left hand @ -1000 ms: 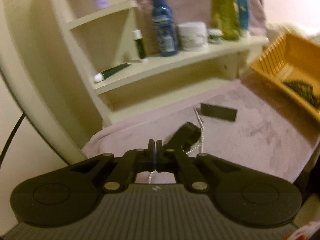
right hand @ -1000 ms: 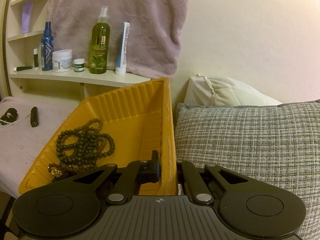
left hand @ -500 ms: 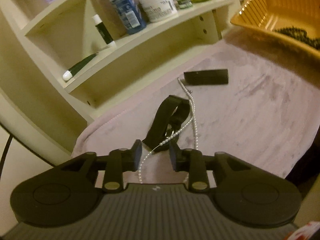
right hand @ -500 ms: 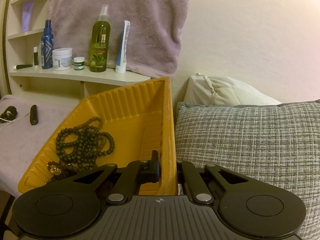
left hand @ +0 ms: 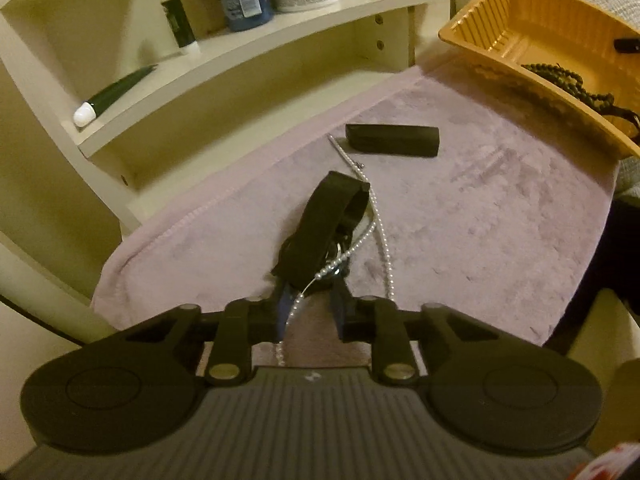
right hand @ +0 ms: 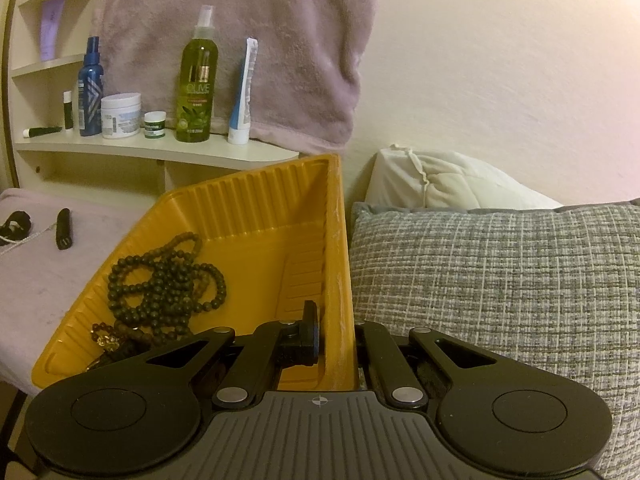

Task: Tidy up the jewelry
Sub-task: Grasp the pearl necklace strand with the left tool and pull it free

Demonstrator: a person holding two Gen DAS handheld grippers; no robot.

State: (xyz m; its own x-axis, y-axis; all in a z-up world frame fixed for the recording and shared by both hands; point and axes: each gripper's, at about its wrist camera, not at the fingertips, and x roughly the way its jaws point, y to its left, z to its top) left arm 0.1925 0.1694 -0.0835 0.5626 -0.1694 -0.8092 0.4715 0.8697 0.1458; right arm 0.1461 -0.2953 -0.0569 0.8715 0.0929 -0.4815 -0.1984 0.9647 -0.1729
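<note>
Lilac towelling covers the surface below a cream shelf of bottles and jars. From the left wrist view, the left gripper (left hand: 308, 312) hangs over a pearl strand (left hand: 374, 216) that lies tangled across a black strap (left hand: 320, 224); its fingers (left hand: 282, 314) are closing with a length of the strand between them, not yet visibly pinched. A black bar (left hand: 392, 140) lies farther off, and the yellow tray (left hand: 500, 12) sits far right. The strand looks light, limp and slippery, probably snagging on the strap, so a pinch mid-length seems best. From the right wrist view, the right gripper (right hand: 336, 340) has its fingers pinching the tray's near wall beside a grey cushion (right hand: 500, 280); dark bead necklaces (right hand: 164, 284) lie inside.
</note>
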